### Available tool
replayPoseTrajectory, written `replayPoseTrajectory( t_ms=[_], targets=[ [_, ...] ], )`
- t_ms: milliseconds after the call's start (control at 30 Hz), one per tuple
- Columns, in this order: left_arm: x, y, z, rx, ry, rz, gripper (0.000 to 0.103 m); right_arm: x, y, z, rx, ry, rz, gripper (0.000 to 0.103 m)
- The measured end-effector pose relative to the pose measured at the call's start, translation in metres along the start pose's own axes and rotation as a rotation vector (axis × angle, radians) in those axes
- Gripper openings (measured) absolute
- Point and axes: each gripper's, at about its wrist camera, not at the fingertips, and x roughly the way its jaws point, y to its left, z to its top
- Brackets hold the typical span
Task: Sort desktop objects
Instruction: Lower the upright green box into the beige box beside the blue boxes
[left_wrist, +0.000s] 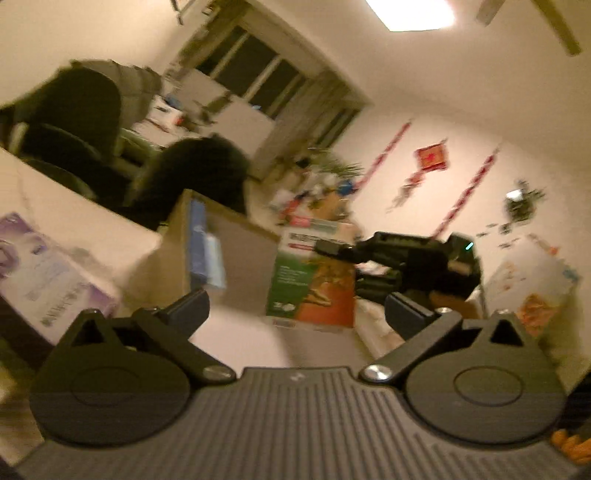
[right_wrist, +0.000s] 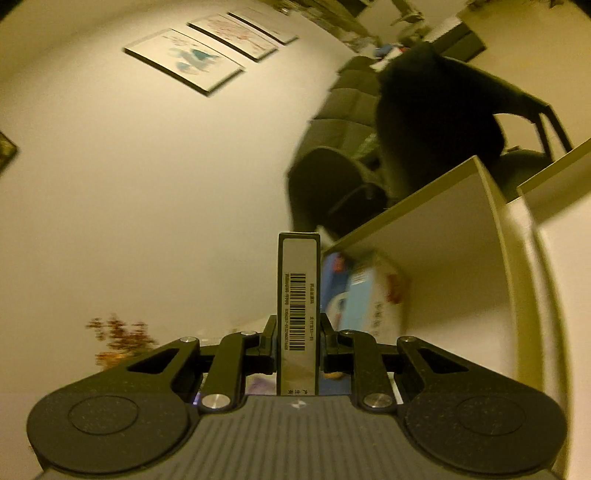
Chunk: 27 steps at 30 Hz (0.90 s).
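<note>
Right gripper (right_wrist: 297, 341) clamped on a slim barcoded box (right_wrist: 298, 306) held upright near the white shelf (right_wrist: 491, 206); left gripper (left_wrist: 297, 306) fingers wide apart, empty, near the cardboard box (left_wrist: 236, 254).

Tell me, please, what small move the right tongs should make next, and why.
Probably carry the slim barcoded box toward the cardboard box. The right tongs are shut on it, and the left tongs stand open and empty near that box, which already holds a blue box.
</note>
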Motion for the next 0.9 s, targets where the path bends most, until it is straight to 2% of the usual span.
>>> replayPoseTrajectory(
  t_ms=[167, 333, 500, 633, 733, 900],
  targets=[
    [0.002, -0.005, -0.004, 0.086, -0.015, 0.167, 0.103, 0.043, -0.002, 0.007, -0.088, 0.040, -0.212, 0.022],
    [0.011, -0.001, -0.005, 0.099, 0.019, 0.194, 0.103, 0.091, -0.004, 0.008, -0.177, 0.081, -0.364, 0.022],
    [0.009, 0.005, -0.008, 0.085, 0.046, 0.198, 0.103, 0.123, -0.003, 0.005, -0.223, 0.108, -0.448, 0.022],
    [0.008, 0.005, -0.008, 0.085, 0.055, 0.201, 0.103, 0.137, -0.005, 0.010, -0.209, 0.110, -0.466, 0.022],
    [0.006, 0.003, -0.010, 0.084, 0.061, 0.208, 0.103, 0.143, -0.009, 0.012, -0.167, 0.119, -0.433, 0.022],
    [0.004, 0.004, -0.013, 0.080, 0.068, 0.203, 0.103, 0.138, -0.022, 0.011, -0.048, 0.116, -0.358, 0.035]
  ],
)
